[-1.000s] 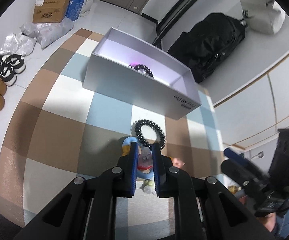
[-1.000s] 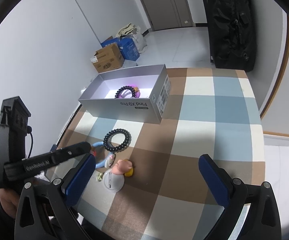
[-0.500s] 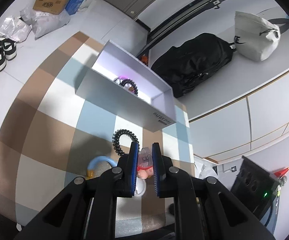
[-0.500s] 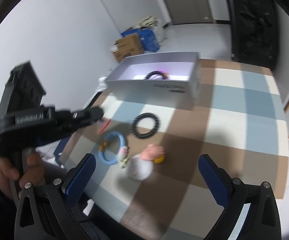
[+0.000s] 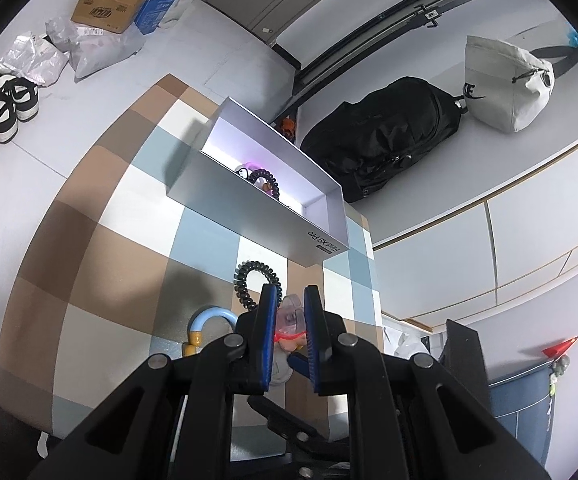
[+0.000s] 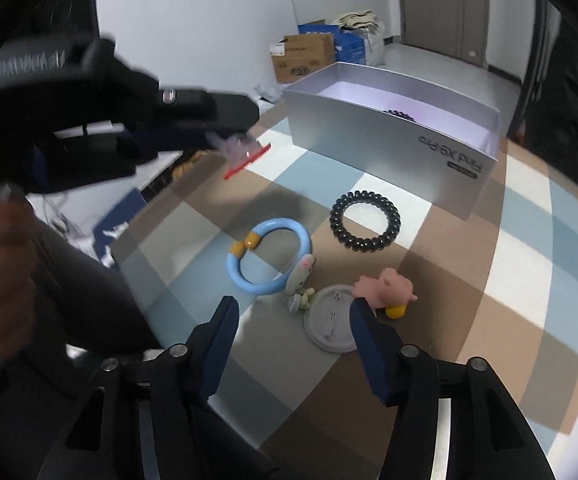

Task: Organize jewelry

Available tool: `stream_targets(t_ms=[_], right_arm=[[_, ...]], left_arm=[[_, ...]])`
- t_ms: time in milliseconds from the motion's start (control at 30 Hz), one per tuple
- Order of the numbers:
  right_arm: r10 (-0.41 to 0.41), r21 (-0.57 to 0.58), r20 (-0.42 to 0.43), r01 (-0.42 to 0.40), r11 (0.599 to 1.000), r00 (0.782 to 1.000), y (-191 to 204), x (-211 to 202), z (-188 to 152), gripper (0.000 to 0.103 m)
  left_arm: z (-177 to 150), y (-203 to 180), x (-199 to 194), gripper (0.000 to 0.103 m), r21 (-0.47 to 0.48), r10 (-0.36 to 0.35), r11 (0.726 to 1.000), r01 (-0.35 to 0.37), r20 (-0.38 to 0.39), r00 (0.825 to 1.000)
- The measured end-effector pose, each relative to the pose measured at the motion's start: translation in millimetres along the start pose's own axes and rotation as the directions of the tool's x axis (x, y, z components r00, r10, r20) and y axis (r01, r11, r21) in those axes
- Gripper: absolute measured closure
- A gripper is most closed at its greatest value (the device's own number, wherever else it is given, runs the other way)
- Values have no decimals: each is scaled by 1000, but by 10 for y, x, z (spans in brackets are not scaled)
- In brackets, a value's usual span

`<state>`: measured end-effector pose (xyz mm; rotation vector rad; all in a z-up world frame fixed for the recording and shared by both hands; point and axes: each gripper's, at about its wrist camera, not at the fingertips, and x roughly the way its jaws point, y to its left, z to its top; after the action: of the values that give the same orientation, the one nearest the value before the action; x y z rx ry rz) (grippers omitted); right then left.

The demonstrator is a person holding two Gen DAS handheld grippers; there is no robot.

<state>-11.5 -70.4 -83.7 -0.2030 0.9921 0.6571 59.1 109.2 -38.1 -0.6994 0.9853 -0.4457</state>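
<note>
A small translucent pink clip with a red strip (image 5: 289, 318) was observed clamped between the narrowly set jaws of the left gripper (image 5: 290, 322), lifted clear of the checked table (image 5: 89, 240); in the right wrist view the same piece (image 6: 245, 150) was seen in the air, left of the grey box (image 6: 369, 136) and not yet over it. The right gripper (image 6: 293, 344) was recorded with its jaws standing moderately apart and nothing between them, low over the near part of the table. Inside the box, a dark coil band (image 5: 267, 182) and at least one other small item, pale with a purple glow, were noted; more could not be made out. Outside the box, a black spiral hair tie (image 6: 365, 222) was noted near the box's front wall, with a blue ring bracelet (image 6: 269, 262) beside it, a small pale green charm (image 6: 303, 280) touching the ring's near edge, a round grey badge (image 6: 331, 328) lying face down, and a pink figure (image 6: 385, 286) with a yellow piece at the badge's edge. The task was judged partly done: some items boxed, one in transit, and about five left on the table. The step in hand was judged to be carrying the clip to the box for release.
</note>
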Motion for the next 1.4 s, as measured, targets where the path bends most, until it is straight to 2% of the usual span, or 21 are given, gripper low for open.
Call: stream_targets(t_ms=[133,200,333,400,700,967,1267,1400], right_arm=[[-48,-89,-16,46,995,999,132,73,-1,57],[-84,-122,-27,80,989,996,180,127,-9,64],[-107,-129,-20,103,986,994,181,167,7,70],[-114,-132,-29,109,985,993,152,194,19,86],[-92,-98,-16,90,991,996,84,129,65,86],[8,50,73,-11,999,997,-200,-161,179,86],[60,143,156,-83,986,986,-332,-339,344,86],[73,195,197,-112,974,978,-463,-417,455,86]], left_arm=[[3,15,-14,94,-4,-5,1000,5,-5,1000],[1,23,-22,94,-4,-3,1000,3,-5,1000],[6,52,-22,94,-14,-3,1000,3,-13,1000],[12,51,-17,94,-13,-3,1000,3,-15,1000],[10,23,-14,94,2,3,1000,-3,-15,1000],[29,2,-21,94,1,3,1000,-3,-6,1000],[116,-74,22,94,-4,-16,1000,16,11,1000],[165,-155,54,94,27,6,1000,-7,32,999]])
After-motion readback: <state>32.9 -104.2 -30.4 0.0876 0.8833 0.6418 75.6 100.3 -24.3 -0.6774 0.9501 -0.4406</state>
